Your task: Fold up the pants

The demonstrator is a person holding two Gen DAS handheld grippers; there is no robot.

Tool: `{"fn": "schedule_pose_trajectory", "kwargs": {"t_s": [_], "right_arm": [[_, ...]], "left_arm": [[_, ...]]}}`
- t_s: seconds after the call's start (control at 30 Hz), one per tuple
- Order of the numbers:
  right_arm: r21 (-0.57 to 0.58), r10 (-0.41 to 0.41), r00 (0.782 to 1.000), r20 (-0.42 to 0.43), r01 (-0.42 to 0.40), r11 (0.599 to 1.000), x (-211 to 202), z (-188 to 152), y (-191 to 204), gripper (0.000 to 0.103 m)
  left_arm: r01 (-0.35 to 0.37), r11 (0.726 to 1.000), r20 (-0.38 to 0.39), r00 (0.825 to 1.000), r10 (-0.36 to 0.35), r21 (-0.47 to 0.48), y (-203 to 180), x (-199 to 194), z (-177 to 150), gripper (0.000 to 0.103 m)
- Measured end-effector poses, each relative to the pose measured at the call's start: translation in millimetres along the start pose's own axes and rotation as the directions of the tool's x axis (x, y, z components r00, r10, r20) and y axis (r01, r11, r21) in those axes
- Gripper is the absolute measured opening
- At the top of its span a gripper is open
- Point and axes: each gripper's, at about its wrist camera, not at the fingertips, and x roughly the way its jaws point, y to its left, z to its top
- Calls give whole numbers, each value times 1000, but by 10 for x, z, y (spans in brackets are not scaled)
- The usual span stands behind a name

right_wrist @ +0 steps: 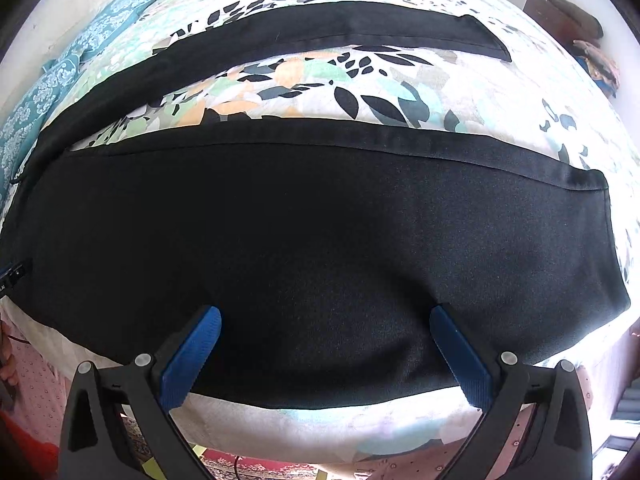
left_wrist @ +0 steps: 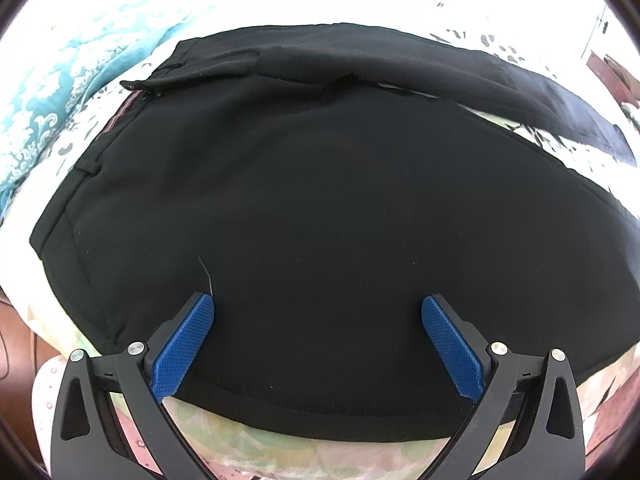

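Black pants (left_wrist: 304, 200) lie spread flat on a bed with a floral sheet (right_wrist: 320, 80). In the left wrist view the waistband with a belt loop runs down the left side, and both legs stretch off to the right. My left gripper (left_wrist: 318, 304) hovers open over the seat area near the front edge, blue pads (left_wrist: 184, 348) wide apart with only flat cloth beneath. In the right wrist view the near leg (right_wrist: 320, 240) fills the middle and the far leg (right_wrist: 340, 24) lies apart behind it. My right gripper (right_wrist: 326, 316) stands wide open above the near leg.
A teal patterned blanket (left_wrist: 44, 92) lies bunched at the far left of the bed. The bed's front edge (right_wrist: 320, 432) runs just below the pants, with patterned carpet beneath. Dark furniture (right_wrist: 568, 16) stands at the far right by the wall.
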Motion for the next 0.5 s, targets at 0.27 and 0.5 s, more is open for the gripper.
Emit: {"fn": "schedule_pose_trajectory", "kwargs": {"t_s": [0.27,0.5], "right_arm": [[6,-5,1000,5,5,1000,-28,68,56,103],[2,-53,993,102,53,999,-351,31,93,103]], "left_arm": [[4,1000,29,1000,-4,2,22,36,67,103],[35,999,73,997,-37,19,21,-111,137,102]]}}
